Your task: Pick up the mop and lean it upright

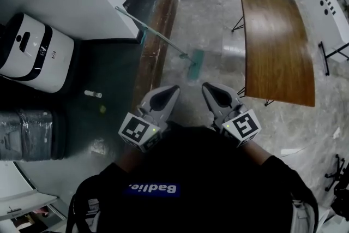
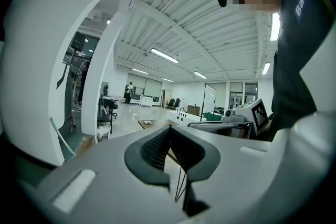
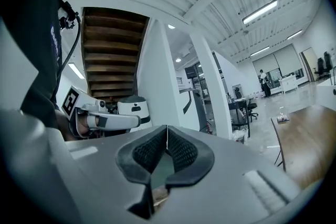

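Bright hall, dark corners: the light is uneven across my three views.

In the head view I get pale glare on the marble floor (image 1: 232, 49) and a soft sheen along the wooden table (image 1: 278, 46). The left side and my black shirt (image 1: 185, 172) sink into shadow with little detail. Both gripper views bow strongly toward their edges and go black in the corners. Ceiling strip lights (image 2: 164, 55) burn white in the left gripper view, and another strip (image 3: 260, 10) blows out in the right gripper view. The far background looks small and slightly soft.
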The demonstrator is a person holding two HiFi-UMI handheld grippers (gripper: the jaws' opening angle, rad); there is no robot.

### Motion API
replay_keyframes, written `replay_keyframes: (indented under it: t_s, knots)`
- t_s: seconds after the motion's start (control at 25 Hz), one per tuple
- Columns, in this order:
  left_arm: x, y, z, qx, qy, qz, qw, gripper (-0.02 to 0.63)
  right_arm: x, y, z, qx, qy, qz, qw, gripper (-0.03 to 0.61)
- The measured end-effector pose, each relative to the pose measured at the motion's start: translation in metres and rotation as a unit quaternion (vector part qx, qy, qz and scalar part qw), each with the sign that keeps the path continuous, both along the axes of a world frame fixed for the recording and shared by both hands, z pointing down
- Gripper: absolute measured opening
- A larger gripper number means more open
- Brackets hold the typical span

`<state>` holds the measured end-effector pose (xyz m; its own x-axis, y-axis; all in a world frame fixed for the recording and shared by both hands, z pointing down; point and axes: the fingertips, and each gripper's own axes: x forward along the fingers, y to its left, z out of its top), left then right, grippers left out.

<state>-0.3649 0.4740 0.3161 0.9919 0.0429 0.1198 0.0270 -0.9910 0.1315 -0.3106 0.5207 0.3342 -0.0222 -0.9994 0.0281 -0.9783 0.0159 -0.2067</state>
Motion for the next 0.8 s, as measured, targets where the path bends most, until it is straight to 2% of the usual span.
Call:
replay_keyframes:
  t_s: [0.36,0.6,0.8]
  knots:
    - [0.013,-0.054,0.005,-0.017,0.011,0.002,0.9998,0.02,0.01,-0.052,0.001,-0.015,0.014,0.002,1.0,0.02]
    - [0.029,-0.118,0.017,-0.009,0.018,0.025,0.9995,0.02,0.022,-0.11,0.004,-0.034,0.023,0.019,0.999,0.026]
    - [0.038,-0.178,0.008,-0.035,0.016,0.042,0.9984,0.02,0.027,-0.171,0.003,-0.047,0.027,0.033,0.998,0.026]
